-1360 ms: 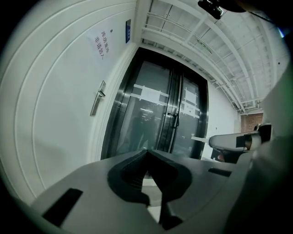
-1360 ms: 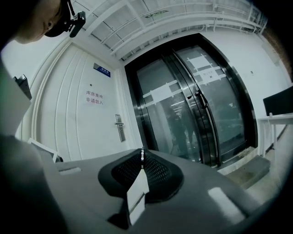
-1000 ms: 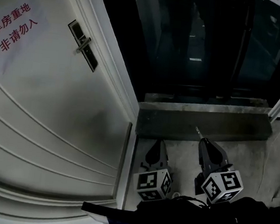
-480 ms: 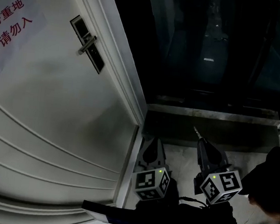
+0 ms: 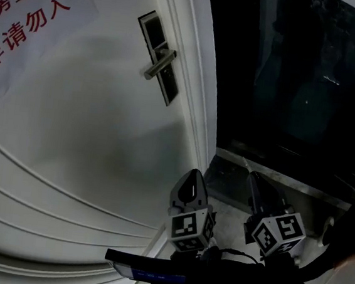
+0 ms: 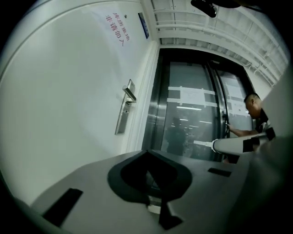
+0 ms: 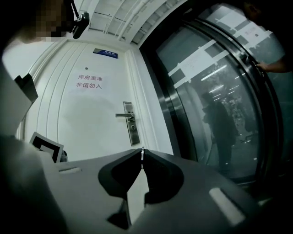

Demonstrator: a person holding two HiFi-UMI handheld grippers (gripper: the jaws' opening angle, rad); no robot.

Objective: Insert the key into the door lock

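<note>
We see 2 tools held low near the foot of a white door (image 5: 71, 133). The left hand-held gripper (image 5: 192, 174) points up along the door's right edge. In the left gripper view its jaws (image 6: 147, 153) are pressed together, and we see nothing between them. The right hand-held gripper (image 5: 253, 178) sits just to its right, in front of the dark glass doors (image 5: 309, 89). In the right gripper view its jaws are closed on a key (image 7: 142, 154), a thin metal blade standing edge-on that just pokes past the tips.

The door lock (image 5: 159, 57) is a narrow dark plate with a silver lever handle (image 5: 159, 64). It sits high on the door near the right edge, well apart from both tools. In the right gripper view the lock (image 7: 131, 123) lies just left of and beyond the key's tip. A paper notice (image 5: 26, 21) with red characters hangs on the door to the lock's left.
</note>
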